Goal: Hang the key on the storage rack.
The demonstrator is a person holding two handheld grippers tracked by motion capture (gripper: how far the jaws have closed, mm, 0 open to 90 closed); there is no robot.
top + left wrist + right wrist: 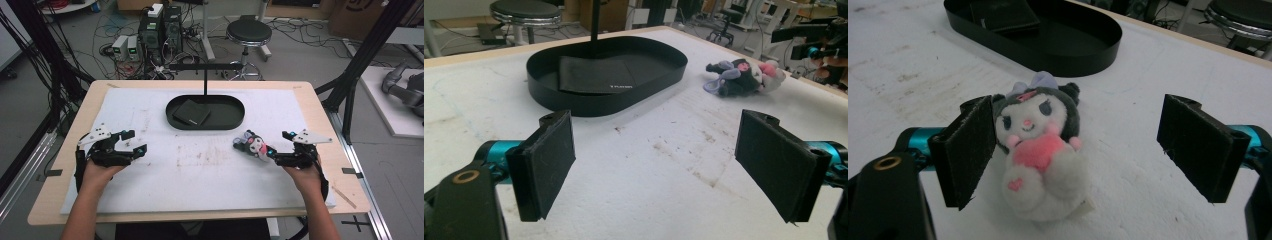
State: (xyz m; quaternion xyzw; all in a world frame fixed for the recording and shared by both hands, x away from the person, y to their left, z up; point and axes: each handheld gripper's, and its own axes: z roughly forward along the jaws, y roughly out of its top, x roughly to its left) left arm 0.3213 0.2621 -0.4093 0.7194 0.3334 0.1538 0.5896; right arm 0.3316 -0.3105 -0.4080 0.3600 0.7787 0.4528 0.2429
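plush toy (1040,150): white body, dark hood, lilac bow, pink heart, lying on the table (150,190) near the black tray (230,122) | my right gripper (1080,150) fingers wide around it, left pad just beside | my left gripper (659,160) fingers wide, holding nothing | writing on black card (596,75): too small to read | face visible in right gripper view

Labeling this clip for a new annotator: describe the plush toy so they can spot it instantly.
Start at the black oval tray at the far middle of the white-covered table. Come toward the person and to the tray's right end: the plush toy lies there on the white cover, between the open fingers of the right gripper. It is the one soft, colourful thing: white face, dark hood, lavender bow, pink heart.
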